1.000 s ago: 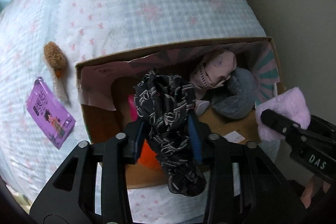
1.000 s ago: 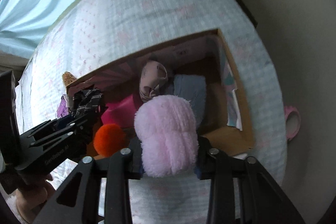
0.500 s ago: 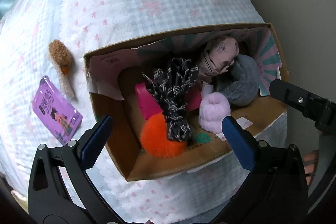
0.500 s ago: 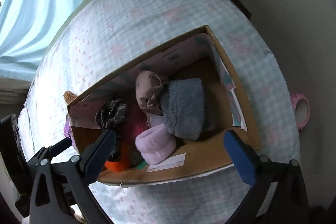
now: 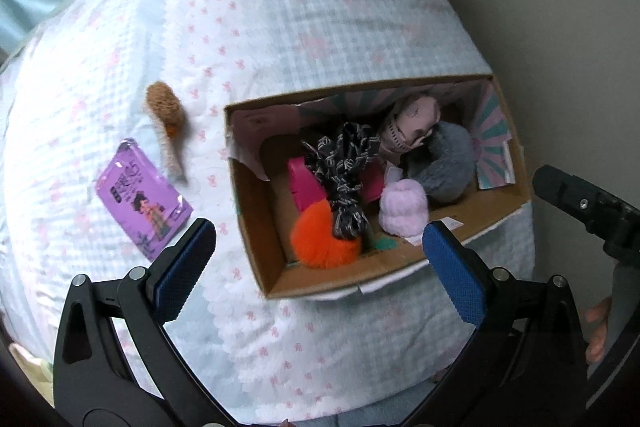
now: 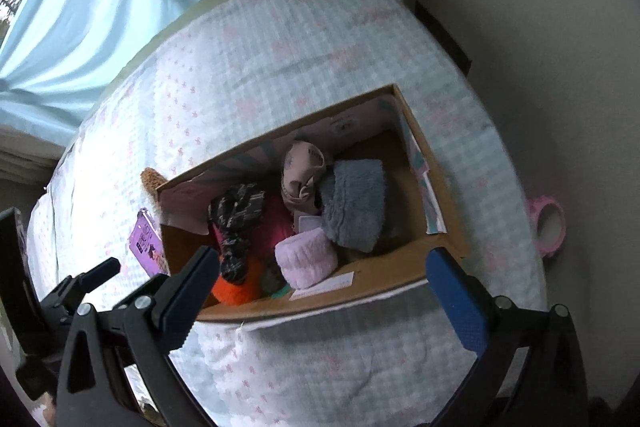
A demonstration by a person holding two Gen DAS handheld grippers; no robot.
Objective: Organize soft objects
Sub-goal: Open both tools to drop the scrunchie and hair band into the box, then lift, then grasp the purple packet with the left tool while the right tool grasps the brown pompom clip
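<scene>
An open cardboard box (image 5: 256,227) (image 6: 400,267) lies on the quilted bed. Inside it are a black patterned scarf (image 5: 348,163) (image 6: 236,215), an orange pompom (image 5: 320,239) (image 6: 234,291), a pale pink fluffy roll (image 5: 402,211) (image 6: 306,257), a grey fluffy piece (image 5: 442,163) (image 6: 354,203), a beige cloth (image 5: 412,123) (image 6: 300,167) and something magenta (image 5: 304,181). My left gripper (image 5: 320,259) hangs open above the box's near edge with nothing between its fingers. Likewise open and empty, my right gripper (image 6: 324,285) hovers over the box's front wall.
A brown fuzzy toy (image 5: 166,119) and a purple packet (image 5: 142,193) lie on the quilt left of the box. A pink tape roll (image 6: 546,227) sits on the floor to the right of the bed. A light blue curtain (image 6: 80,27) hangs behind.
Both grippers opened: the left dropped the black scarf and the right dropped the pink roll into the box. Both then rose away from the box.
</scene>
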